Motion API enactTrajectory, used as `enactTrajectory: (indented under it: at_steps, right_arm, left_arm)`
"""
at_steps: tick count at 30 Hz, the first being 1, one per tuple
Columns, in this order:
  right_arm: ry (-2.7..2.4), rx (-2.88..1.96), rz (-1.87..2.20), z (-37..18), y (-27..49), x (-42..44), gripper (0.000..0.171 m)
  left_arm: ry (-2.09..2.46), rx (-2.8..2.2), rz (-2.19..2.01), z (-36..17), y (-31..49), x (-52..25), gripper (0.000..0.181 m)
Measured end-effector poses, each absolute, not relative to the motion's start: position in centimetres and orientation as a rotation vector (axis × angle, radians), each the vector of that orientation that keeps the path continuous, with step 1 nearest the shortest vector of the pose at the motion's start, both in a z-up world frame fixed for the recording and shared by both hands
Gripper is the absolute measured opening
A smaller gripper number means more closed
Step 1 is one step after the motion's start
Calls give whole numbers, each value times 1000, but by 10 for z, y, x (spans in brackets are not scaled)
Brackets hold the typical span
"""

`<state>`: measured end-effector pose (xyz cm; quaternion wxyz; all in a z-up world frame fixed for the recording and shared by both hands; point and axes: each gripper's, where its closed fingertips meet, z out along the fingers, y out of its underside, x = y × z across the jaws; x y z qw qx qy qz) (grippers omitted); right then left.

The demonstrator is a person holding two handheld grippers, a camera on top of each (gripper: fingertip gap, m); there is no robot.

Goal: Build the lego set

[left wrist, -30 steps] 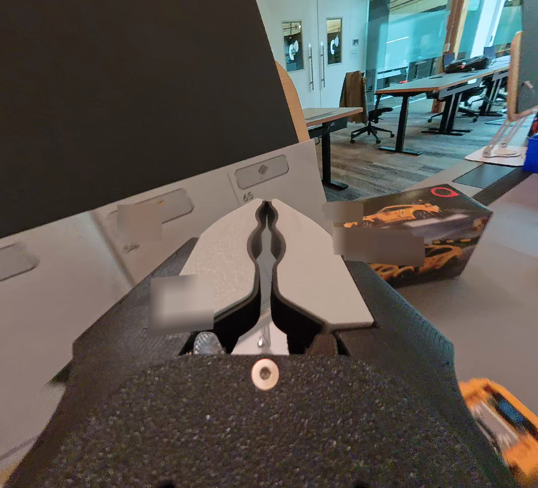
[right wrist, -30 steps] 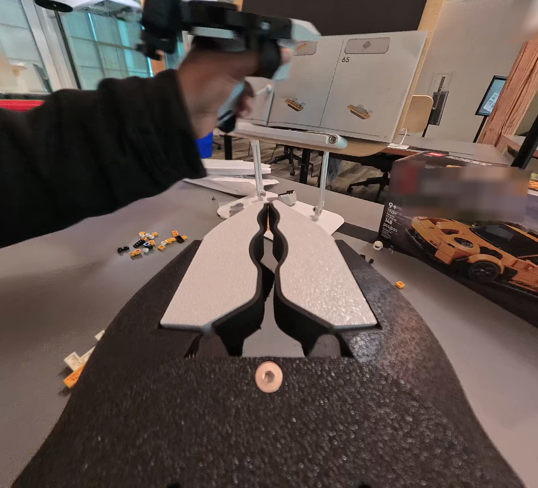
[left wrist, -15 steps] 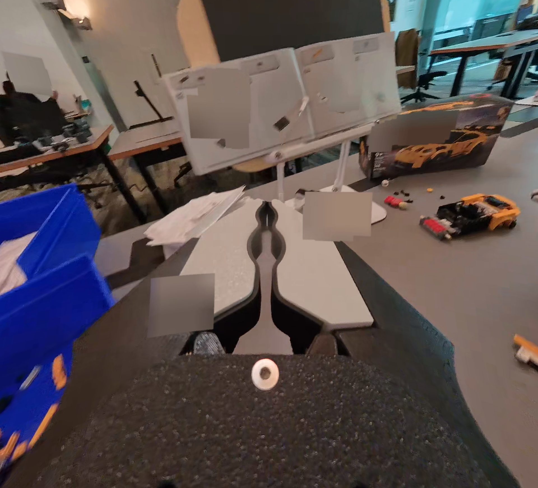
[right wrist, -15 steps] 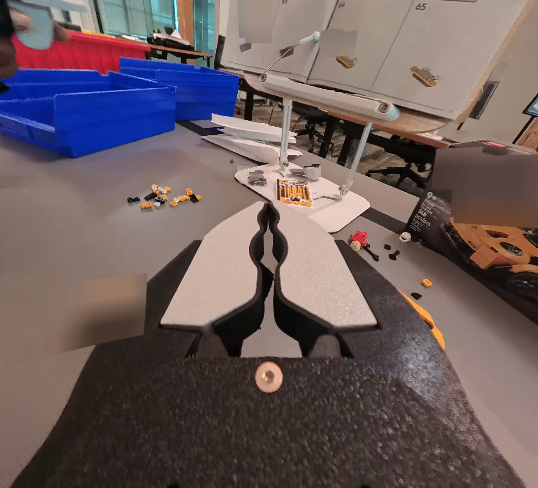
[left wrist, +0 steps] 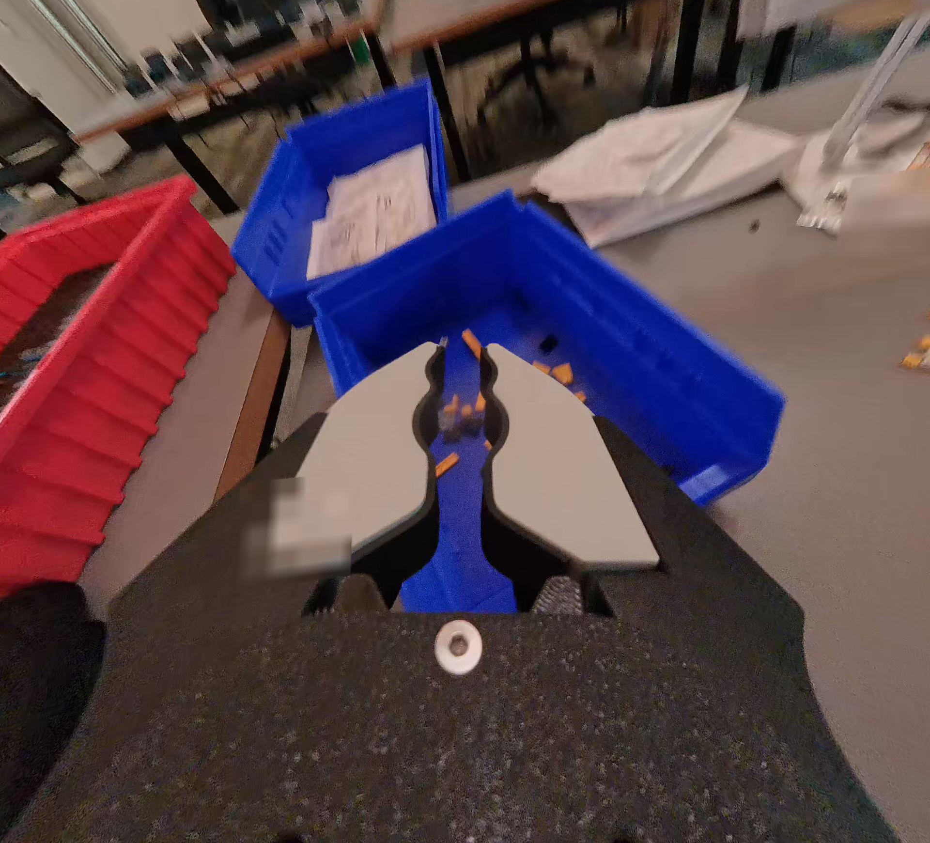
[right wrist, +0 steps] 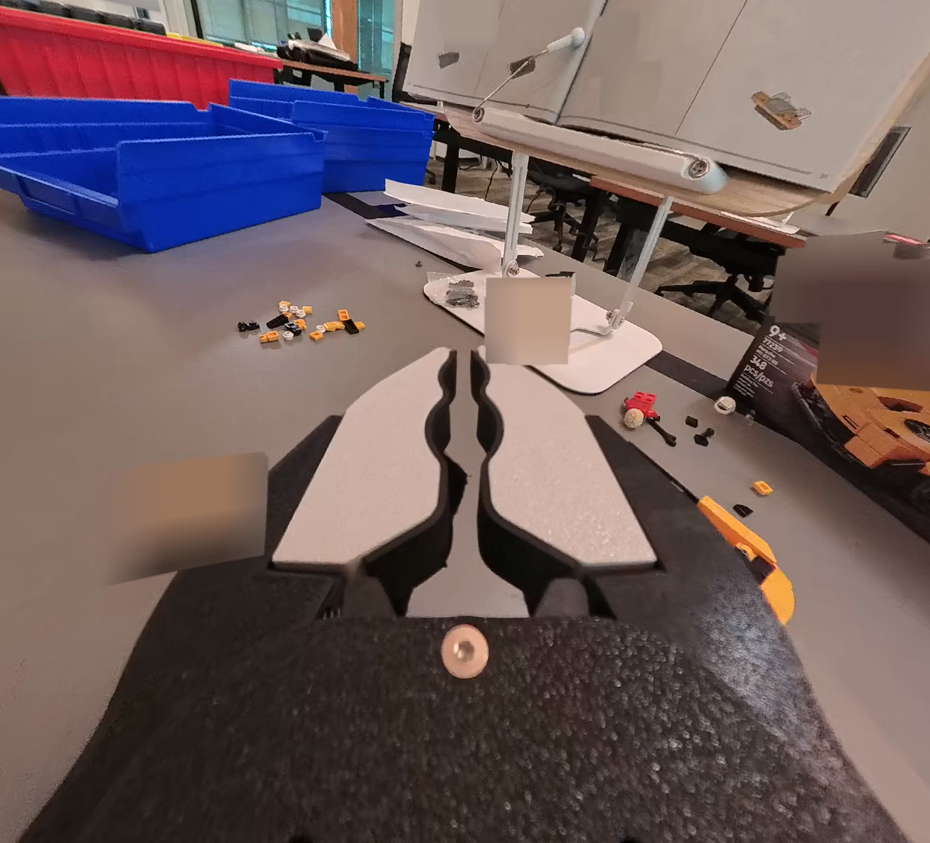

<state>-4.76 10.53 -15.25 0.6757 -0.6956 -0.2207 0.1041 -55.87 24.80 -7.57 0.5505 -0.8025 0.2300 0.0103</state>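
My left gripper is open by a small gap and empty, held above a blue bin that holds several loose orange and dark Lego pieces. My right gripper is empty, its tips only a narrow crack apart, low over the grey table. A pile of small orange, black and white pieces lies ahead to its left. The part-built orange car shows beside its right finger, mostly hidden. The open instruction booklet rests on a white stand.
A second blue bin holds papers, and a red bin stands at the left. In the right wrist view, blue bins, white paper bags, a red piece with a wheel and the set's box are on the table. Left tips to right tips: about 55 centimetres.
My left gripper swung left from the booklet stand to above the blue bin and opened. My right gripper's tips parted slightly. The hand and left gripper left the right view.
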Motion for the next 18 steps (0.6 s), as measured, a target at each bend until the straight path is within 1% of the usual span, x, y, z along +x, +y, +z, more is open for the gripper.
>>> enactTrajectory:
  at_steps: [5, 8, 12, 16, 18]
  right_arm:
    - [-498, -1595, 222, -160, 109, -47, 0]
    - [-498, -1600, 204, -162, 111, -46, 0]
    - [-512, -1597, 178, -163, 112, -46, 0]
    - [-506, -1609, 177, -166, 114, -44, 0]
    - [-499, -1616, 185, -167, 115, -43, 0]
  left_arm:
    - [705, -2220, -11, -125, 281, -583, 18]
    - [797, -2304, 13, -144, 304, -587, 13]
    - [980, -2432, 63, -169, 324, -582, 12]
    - [1105, -2669, 115, -206, 327, -581, 15]
    - [1088, -2780, 162, -223, 330, -583, 12]
